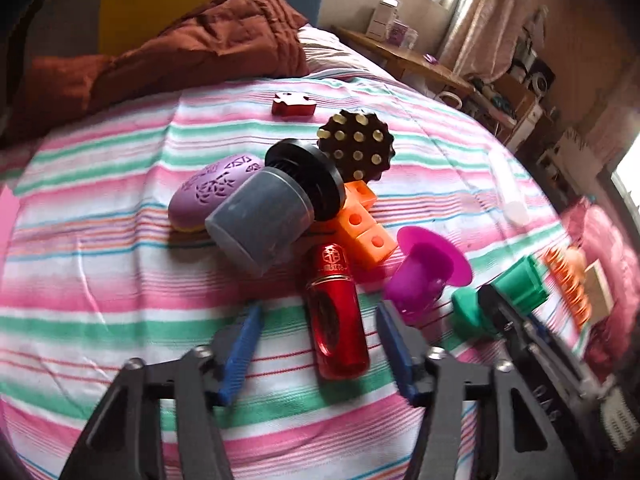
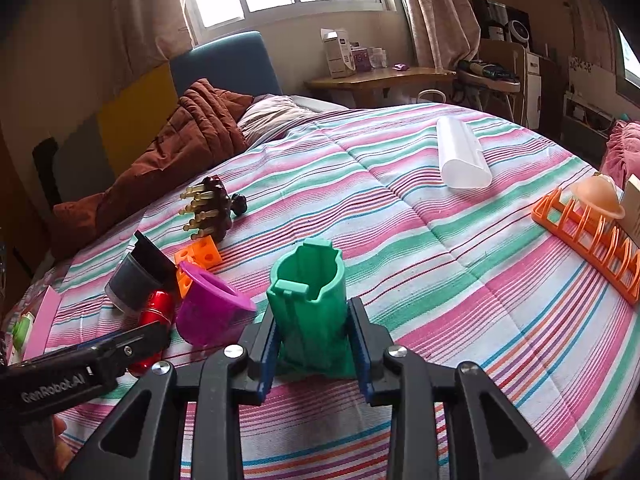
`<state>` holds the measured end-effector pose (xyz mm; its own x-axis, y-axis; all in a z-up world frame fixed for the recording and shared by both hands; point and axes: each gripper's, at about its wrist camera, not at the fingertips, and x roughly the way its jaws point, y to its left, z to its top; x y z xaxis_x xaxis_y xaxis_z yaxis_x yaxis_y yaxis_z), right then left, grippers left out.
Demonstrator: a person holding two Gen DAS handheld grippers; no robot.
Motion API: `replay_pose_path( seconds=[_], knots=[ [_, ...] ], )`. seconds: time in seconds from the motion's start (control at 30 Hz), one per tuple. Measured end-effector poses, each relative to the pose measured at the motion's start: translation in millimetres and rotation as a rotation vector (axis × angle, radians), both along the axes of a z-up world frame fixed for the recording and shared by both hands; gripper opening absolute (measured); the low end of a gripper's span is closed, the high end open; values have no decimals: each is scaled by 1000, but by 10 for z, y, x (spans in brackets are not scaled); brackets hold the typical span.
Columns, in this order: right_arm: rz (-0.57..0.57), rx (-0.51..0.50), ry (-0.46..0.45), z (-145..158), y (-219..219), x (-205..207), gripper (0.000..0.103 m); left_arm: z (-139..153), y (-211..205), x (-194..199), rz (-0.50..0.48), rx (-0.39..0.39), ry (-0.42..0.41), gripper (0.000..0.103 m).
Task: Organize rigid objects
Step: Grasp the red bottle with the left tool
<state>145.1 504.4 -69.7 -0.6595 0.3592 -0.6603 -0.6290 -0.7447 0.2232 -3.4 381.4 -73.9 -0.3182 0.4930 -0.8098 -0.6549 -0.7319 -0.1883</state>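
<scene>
Broadly, by size
Bed cover: striped quilt in pink, green and white, carrying every loose item; a rust-brown blanket is bunched at its far end.
Orange rack: at the right edge of the quilt in the right wrist view, well apart from the pile, with a peach dome-shaped piece sitting in it.
White tube: lying alone on its side, far right of the quilt.
Grey cup: on its side with a black flanged cap, leaning over the orange blocks; a purple oval case lies just beside it.
Green holder: upright, open end up, clamped between the blue pads of the right gripper, near the pile.
Magenta cup: tipped over, near the green holder.
Studded dark disc: behind the blocks, propped on edge, its pale pegs showing.
Red bottle: on its side on the quilt, cap end under the grey cup, body between the jaws of the left gripper.
Left gripper state: partly open; the blue pads stand clear on either side of the bottle, no contact visible.
Red puzzle piece: alone on the quilt, beyond the pile.
</scene>
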Motion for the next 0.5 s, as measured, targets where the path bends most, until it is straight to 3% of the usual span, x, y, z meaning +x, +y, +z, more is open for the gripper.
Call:
replay_pose_path(
  seconds=[0.13, 0.5],
  knots=[
    [1, -4, -2, -6, 6, -1, 32, -31, -40, 45, -12, -28, 74, 28],
    [1, -4, -1, -6, 6, -1, 32, -27, -353, 125, -22, 24, 64, 26]
  ],
)
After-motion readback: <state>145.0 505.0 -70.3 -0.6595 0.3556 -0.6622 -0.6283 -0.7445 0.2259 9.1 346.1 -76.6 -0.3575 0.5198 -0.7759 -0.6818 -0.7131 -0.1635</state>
